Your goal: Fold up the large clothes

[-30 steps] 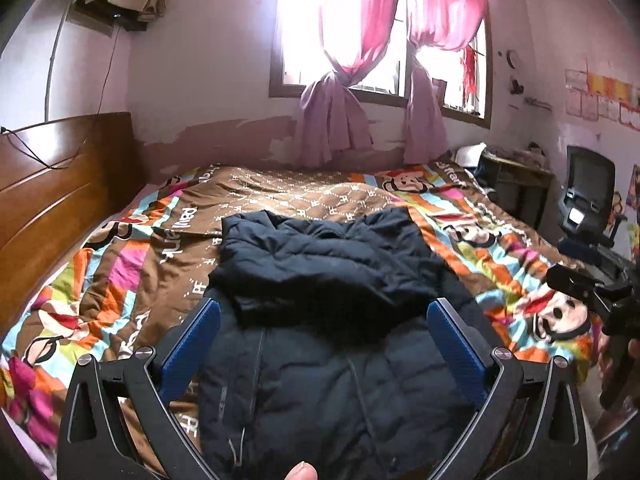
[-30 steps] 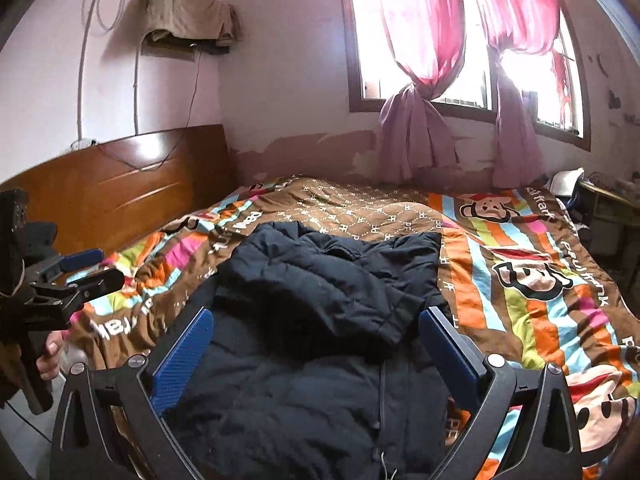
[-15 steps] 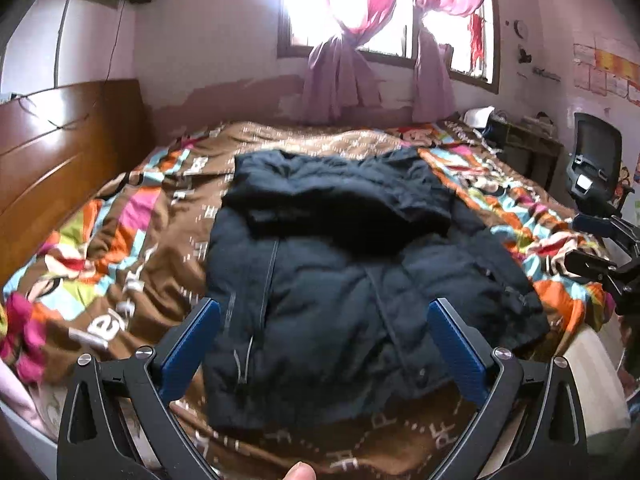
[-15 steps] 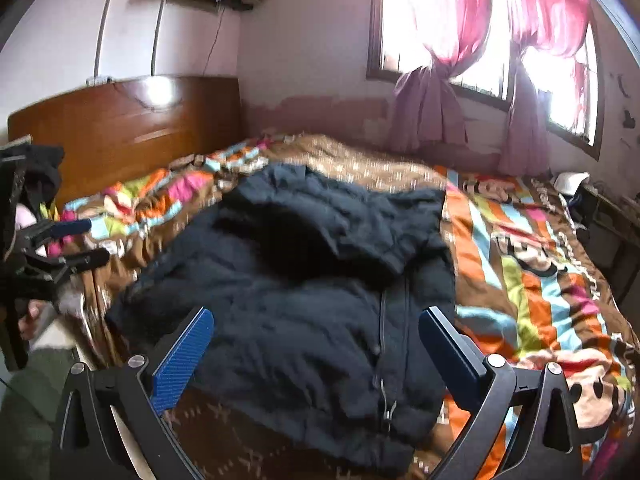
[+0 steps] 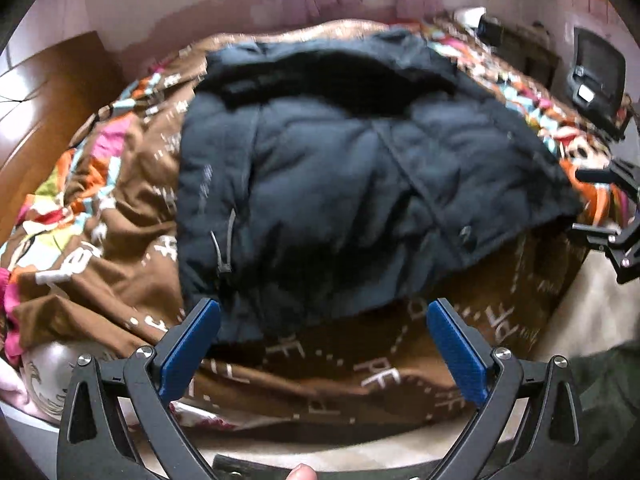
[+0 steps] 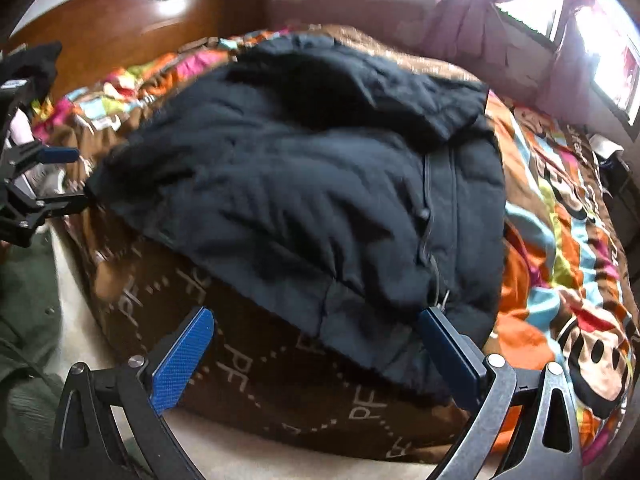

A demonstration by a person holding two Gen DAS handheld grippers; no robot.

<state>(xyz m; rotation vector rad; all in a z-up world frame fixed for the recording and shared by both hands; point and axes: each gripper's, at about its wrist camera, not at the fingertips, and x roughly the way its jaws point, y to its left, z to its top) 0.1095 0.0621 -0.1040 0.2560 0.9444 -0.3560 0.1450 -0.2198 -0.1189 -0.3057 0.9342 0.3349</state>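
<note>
**Ana:** Jacket first. Where did it lie?

**Ben:** A dark puffy jacket (image 5: 340,184) lay spread over the bed (image 5: 100,208), on a brown quilt with white lettering and bright cartoon patches. Its upper part was folded down over the body, and its hem reached the near edge of the quilt.

**Ana:** And the left gripper (image 5: 322,344)?

**Ben:** Its blue-padded fingers (image 5: 190,344) stood wide apart, hovering at the hem; the left pad sat just at the jacket's bottom corner, with nothing pinched between them. A fingertip (image 5: 302,472) showed at the lower edge of that view.

**Ana:** The right gripper (image 6: 316,354)?

**Ben:** Spread wide too. One blue pad (image 6: 448,350) sat at the hem beside the zipper pull (image 6: 442,298); whether it touched the cloth I could not tell (both views were blurred). Nothing was held.

**Ana:** Any containers holding anything?

**Ben:** None that I could make out. The bed alone bore the jacket.

**Ana:** What else showed?

**Ben:** A wooden headboard (image 6: 132,20) at the far left, pink curtains (image 6: 472,28) by a bright window (image 6: 608,52), and a black chair (image 5: 596,76) near the bed's right side. Each gripper also appeared at the edge of the other's view, close to the jacket's side corners
</note>
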